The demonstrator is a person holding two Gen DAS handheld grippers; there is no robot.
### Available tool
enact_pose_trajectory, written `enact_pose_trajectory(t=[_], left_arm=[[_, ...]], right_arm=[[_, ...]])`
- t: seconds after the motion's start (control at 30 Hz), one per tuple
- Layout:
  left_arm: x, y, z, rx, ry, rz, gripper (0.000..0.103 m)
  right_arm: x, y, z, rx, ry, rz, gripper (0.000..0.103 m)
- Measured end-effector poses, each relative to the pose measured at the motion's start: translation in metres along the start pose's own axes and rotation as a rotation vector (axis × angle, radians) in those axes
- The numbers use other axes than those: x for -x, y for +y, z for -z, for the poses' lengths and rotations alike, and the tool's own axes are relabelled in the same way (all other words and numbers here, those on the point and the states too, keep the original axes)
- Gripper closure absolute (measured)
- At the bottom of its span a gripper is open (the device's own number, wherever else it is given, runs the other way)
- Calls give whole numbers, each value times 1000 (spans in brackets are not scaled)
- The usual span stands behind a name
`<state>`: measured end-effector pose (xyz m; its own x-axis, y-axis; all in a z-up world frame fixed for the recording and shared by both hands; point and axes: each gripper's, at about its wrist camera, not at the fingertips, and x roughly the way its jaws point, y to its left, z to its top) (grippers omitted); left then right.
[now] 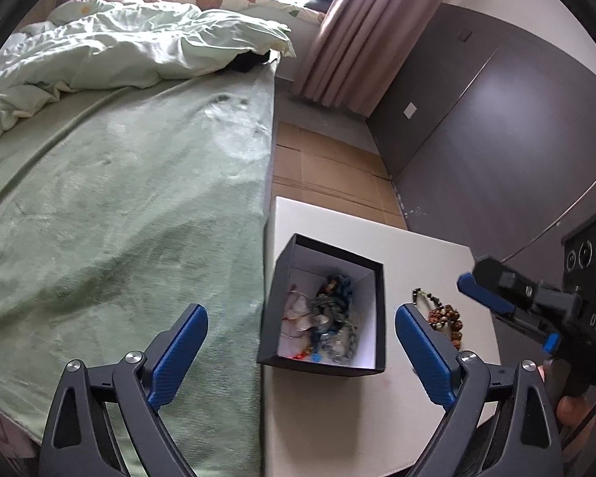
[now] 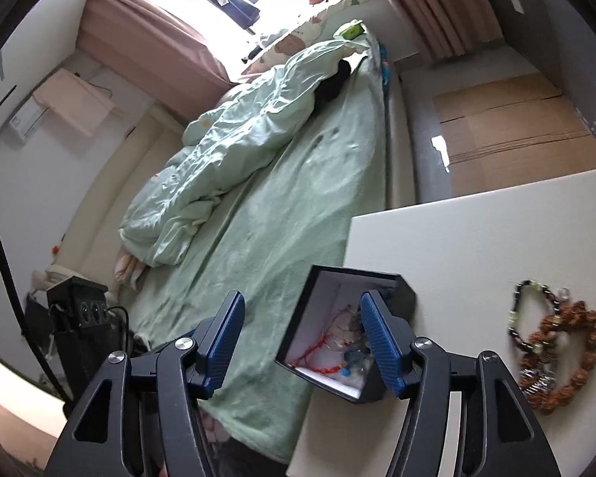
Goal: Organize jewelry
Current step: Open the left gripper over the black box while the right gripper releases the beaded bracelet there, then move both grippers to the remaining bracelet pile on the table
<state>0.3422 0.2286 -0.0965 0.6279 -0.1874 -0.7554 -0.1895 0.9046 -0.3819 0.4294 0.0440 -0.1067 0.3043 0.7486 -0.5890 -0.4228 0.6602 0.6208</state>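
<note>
A black box with a white inside stands on the white table; it holds several tangled pieces of jewelry. The box also shows in the right wrist view, with jewelry inside. A pile of bead bracelets lies on the table right of the box, and it shows in the right wrist view. My left gripper is open and empty, above the box. My right gripper is open and empty, over the box's left edge; it appears in the left wrist view.
A bed with a green blanket and a rumpled duvet lies left of the table. Flattened cardboard covers the floor beyond the table. A dark wardrobe stands to the right. Pink curtains hang at the back.
</note>
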Motion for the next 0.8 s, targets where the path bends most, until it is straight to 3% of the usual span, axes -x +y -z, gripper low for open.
enact_pose_trajectory(t=[0.4, 0.8], left_arm=[[-2, -34, 10, -44, -7, 36, 7], [-19, -95, 22, -157, 8, 95, 7]], right_arm=[[71, -40, 25, -44, -55, 113, 41], [121, -96, 42, -158, -107, 201, 41]])
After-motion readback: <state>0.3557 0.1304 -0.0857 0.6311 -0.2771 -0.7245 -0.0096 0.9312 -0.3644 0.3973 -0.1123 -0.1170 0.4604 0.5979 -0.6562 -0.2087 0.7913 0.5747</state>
